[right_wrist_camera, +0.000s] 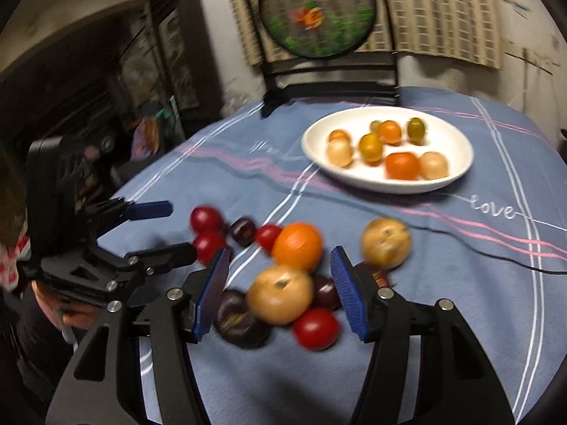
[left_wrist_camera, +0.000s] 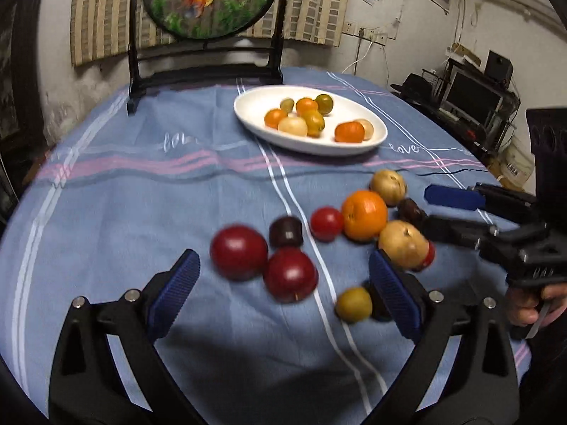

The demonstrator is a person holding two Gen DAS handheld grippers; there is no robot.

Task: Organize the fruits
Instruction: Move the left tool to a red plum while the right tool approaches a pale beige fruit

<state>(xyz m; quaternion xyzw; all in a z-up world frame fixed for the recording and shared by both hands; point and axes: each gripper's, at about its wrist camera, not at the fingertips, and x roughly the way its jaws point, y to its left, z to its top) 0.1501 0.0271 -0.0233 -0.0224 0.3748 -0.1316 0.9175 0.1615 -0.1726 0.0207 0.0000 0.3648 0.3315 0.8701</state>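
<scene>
A white oval plate (left_wrist_camera: 253,106) (right_wrist_camera: 452,134) at the back of the table holds several small orange, green and pale fruits. Loose fruit lies on the blue cloth nearer me. My left gripper (left_wrist_camera: 283,294) is open wide around two red apples (left_wrist_camera: 239,251) (left_wrist_camera: 290,274) without touching them; a small green-brown fruit (left_wrist_camera: 353,304) lies by its right finger. My right gripper (right_wrist_camera: 280,294) is open around a yellow-brown fruit (right_wrist_camera: 280,294) (left_wrist_camera: 402,244), with gaps on both sides. An orange (right_wrist_camera: 297,246) (left_wrist_camera: 365,214), dark plums (right_wrist_camera: 241,318) and a red tomato (right_wrist_camera: 315,329) crowd around it.
A round goldfish screen (left_wrist_camera: 205,0) (right_wrist_camera: 315,17) on a black stand rises behind the plate. A thin black cable (right_wrist_camera: 496,255) crosses the cloth at the right. Another yellow fruit (right_wrist_camera: 386,242) lies apart. A hand (left_wrist_camera: 528,304) holds the right gripper's grip.
</scene>
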